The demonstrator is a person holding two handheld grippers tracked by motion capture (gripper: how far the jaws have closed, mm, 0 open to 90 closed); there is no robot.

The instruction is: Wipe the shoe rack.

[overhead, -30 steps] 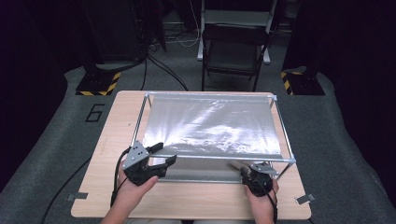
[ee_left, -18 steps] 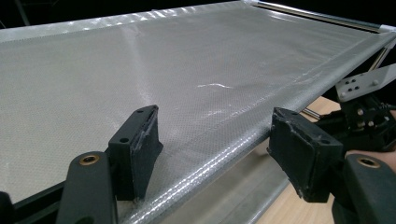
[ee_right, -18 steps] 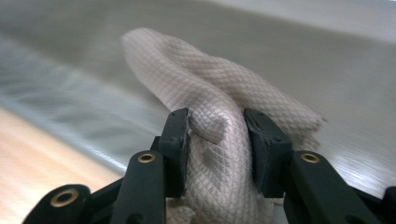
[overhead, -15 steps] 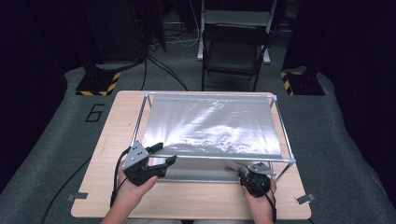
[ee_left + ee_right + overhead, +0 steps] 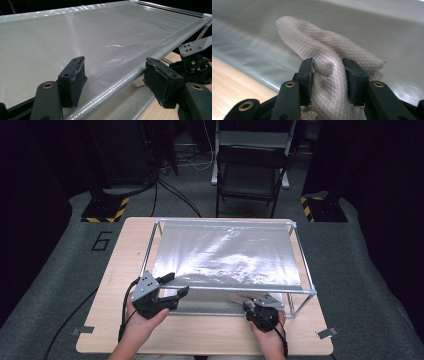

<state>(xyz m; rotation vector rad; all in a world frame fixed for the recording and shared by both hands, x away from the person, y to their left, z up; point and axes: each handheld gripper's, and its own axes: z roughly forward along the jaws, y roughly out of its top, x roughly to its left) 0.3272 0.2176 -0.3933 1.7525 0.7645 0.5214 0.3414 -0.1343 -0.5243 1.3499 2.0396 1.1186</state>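
Observation:
A silvery translucent sheet [image 5: 225, 255] is stretched over a metal tube frame [image 5: 240, 289] on the wooden table [image 5: 125, 250]. My left gripper [image 5: 177, 284] stands open at the frame's front left. In the left gripper view its jaws straddle the sheet's [image 5: 87, 37] front hem, one fingertip [image 5: 75, 77] above the sheet and the other off its edge, neither pressing. My right gripper [image 5: 248, 304] sits at the front rail's right part, shut on a bunched white waffle-weave cloth [image 5: 312, 35], which touches the sheet's front edge. The cloth [image 5: 239, 296] shows as a pale smear by the rail.
A black folding chair [image 5: 250, 175] stands beyond the table's far edge. Two black-and-yellow striped bases [image 5: 105, 209] [image 5: 322, 207] sit on the grey floor, with a painted 6 [image 5: 102, 241] at the left. Bare wood runs along the table's left and front.
The right gripper with the cloth has slid a little to the left along the front rail. The left gripper has stayed where it was.

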